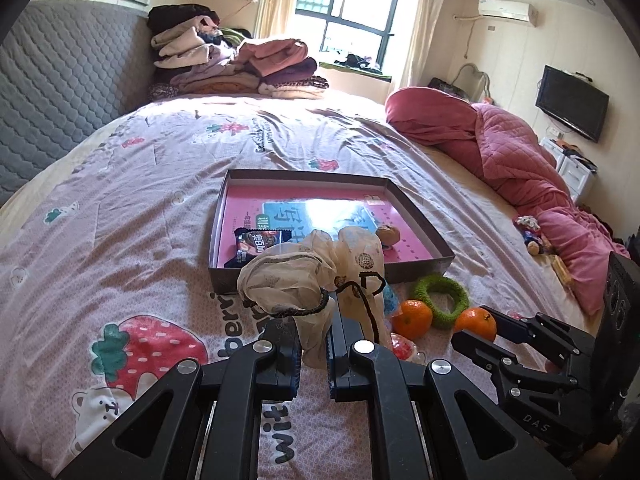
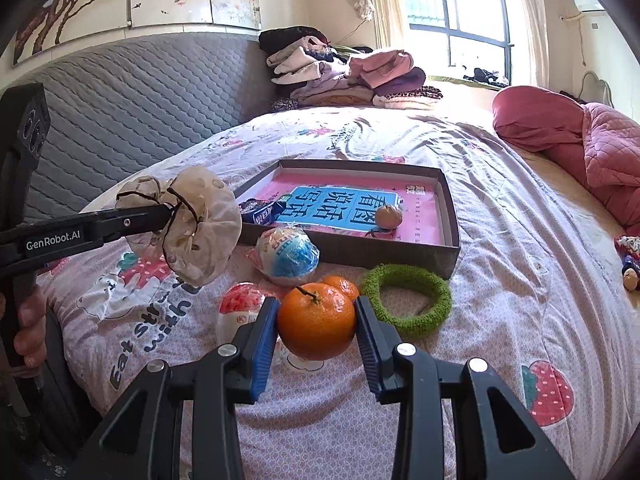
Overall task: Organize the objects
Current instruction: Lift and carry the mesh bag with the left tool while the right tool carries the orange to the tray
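Note:
My left gripper (image 1: 314,344) is shut on a cream mesh drawstring pouch (image 1: 312,280), held clear of the bedspread; the right wrist view shows the pouch (image 2: 200,232) hanging at the left gripper (image 2: 160,214) tips. My right gripper (image 2: 316,308) is shut on an orange (image 2: 316,332), lifted just above the bed. A second orange (image 2: 342,286) lies behind it beside a green knitted ring (image 2: 408,300). Beyond them is a shallow grey box (image 2: 452,216) with a pink floor, holding a walnut (image 2: 389,216) and a dark snack packet (image 2: 262,210).
A blue-and-white wrapped ball (image 2: 290,256) and a red-and-white wrapped item (image 2: 240,308) lie in front of the box. A pink quilt (image 1: 520,160) is heaped on the right, with small toys (image 1: 532,232) beside it. Folded clothes (image 1: 240,64) are stacked at the far end. A hand (image 2: 28,320) grips the left handle.

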